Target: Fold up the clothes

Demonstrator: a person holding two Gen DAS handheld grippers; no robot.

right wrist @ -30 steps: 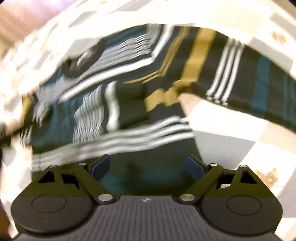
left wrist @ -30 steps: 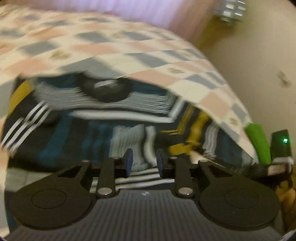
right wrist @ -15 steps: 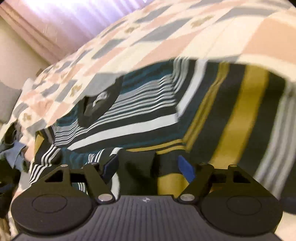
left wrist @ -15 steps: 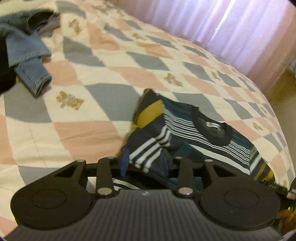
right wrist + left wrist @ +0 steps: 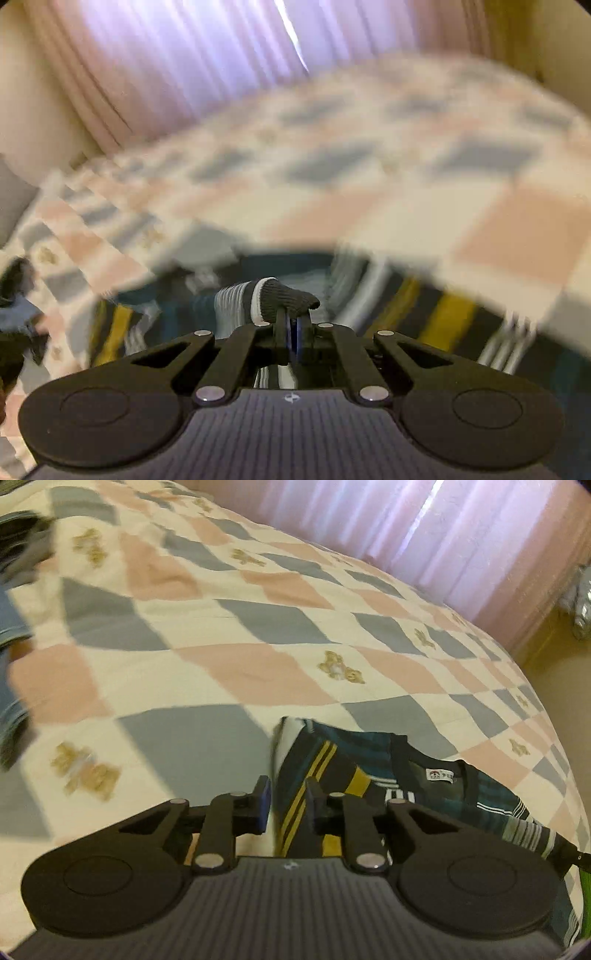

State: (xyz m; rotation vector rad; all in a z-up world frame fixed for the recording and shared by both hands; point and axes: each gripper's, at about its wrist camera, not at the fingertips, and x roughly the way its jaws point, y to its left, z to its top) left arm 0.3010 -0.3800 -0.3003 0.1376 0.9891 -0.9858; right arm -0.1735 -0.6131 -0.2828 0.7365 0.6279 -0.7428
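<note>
On checked quilt (image 5: pixel 229 627): right gripper (image 5: pixel 293 338) pinching ribbed sweater cuff (image 5: pixel 284 299).

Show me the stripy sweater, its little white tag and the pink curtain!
stripy sweater (image 5: pixel 317 771): left wrist view, yellow-striped part.
white tag (image 5: pixel 439 776): left wrist view, label inside collar.
pink curtain (image 5: pixel 461 535): left wrist view, its folds.

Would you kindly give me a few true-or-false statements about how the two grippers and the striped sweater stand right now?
1. The right gripper is clamped on a ribbed cuff of the striped sweater. True.
2. The left gripper has its jaws fully pressed together. False: a gap remains, with sweater fabric lying between them.
3. The sweater lies on a checked bedspread. True.
4. The sweater's neck label is hidden. False: it shows in the left wrist view.
5. The curtains are dark green. False: they are pale pink.
</note>
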